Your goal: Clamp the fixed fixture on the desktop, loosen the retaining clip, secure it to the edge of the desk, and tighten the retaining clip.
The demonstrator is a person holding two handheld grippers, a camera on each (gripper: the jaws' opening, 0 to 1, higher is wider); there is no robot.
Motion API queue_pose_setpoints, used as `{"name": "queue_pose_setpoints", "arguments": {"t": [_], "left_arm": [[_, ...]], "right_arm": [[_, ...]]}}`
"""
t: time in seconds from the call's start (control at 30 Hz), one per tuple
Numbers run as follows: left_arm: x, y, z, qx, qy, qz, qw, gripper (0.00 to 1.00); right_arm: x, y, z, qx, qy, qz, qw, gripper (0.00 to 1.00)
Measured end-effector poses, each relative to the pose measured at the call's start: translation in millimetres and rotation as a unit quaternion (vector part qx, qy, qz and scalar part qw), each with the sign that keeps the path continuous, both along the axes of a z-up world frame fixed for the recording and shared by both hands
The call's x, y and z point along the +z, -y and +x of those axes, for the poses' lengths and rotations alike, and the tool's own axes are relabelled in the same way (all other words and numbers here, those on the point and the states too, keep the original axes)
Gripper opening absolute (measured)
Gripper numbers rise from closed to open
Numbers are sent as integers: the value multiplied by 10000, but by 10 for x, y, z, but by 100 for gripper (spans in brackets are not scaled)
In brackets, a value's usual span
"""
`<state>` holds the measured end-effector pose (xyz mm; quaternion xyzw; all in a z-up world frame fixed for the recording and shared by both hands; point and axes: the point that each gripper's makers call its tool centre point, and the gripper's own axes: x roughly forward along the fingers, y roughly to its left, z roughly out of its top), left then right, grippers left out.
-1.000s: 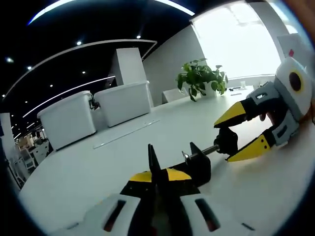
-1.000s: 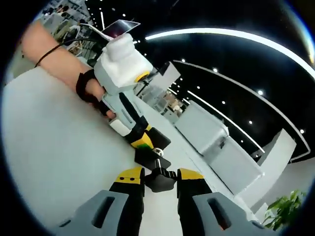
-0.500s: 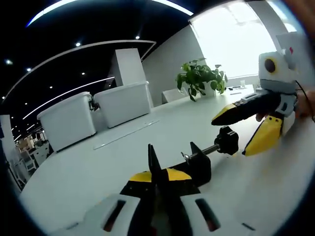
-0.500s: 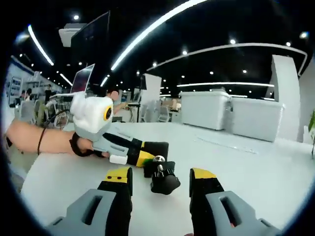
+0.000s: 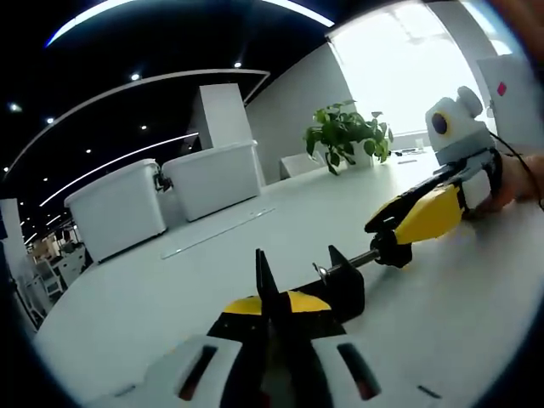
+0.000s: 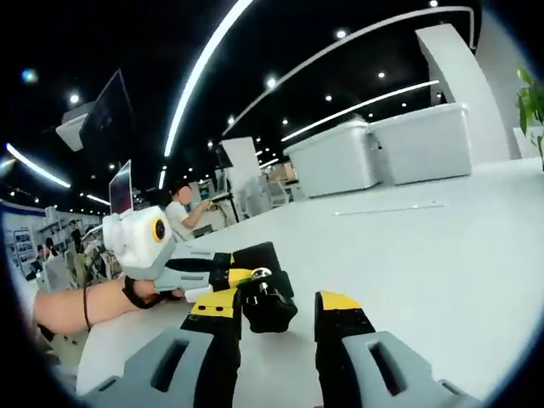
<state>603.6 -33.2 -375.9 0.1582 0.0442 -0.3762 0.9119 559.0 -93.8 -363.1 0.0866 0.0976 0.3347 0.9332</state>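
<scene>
A small black clamp [image 5: 340, 285] lies on its side on the white bench [image 5: 170, 289]. Its blocky C-shaped body sits at one end. From it a thin bright metal screw [image 5: 364, 259] runs level to a round black knob [image 5: 393, 246]. In the right gripper view the knob [image 6: 269, 310] faces the camera, body [image 6: 255, 259] behind it.

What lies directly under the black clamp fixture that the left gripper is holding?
The clamp fixture rests on the white desktop. The left gripper covers its near end, so the contact there cannot be seen.
</scene>
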Motion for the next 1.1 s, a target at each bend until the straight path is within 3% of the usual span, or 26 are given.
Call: {"name": "queue_pose_setpoints", "arguments": {"t": [0.4, 0.5, 0.63, 0.73, 0.87, 0.97, 1.1], "left_arm": [[-1, 9, -30, -5, -10, -6, 10000, 7], [0, 7, 3, 0, 2, -3, 10000, 7], [5, 6, 31, 1, 15, 3, 10000, 7], [7, 3, 13, 6, 22, 3, 10000, 7], [9, 0, -10, 9, 29, 3, 10000, 7], [13, 1, -12, 14, 40, 9, 10000, 7], [15, 2, -28, 20, 44, 6, 10000, 7]], "right_arm": [[-3, -44, 27, 101, -19, 28, 9999, 25], [20, -54, 27, 201, 352, -274, 9988, 24], [30, -69, 7, 208, 563, -499, 9970, 24], [47, -85, -8, 169, 981, -1028, 9897, 24], [73, -126, -44, 115, 1651, -1876, 9682, 24], [75, -140, -58, 69, 1839, -2175, 9586, 24], [69, -148, -62, 62, 1945, -2335, 9527, 24]]}}
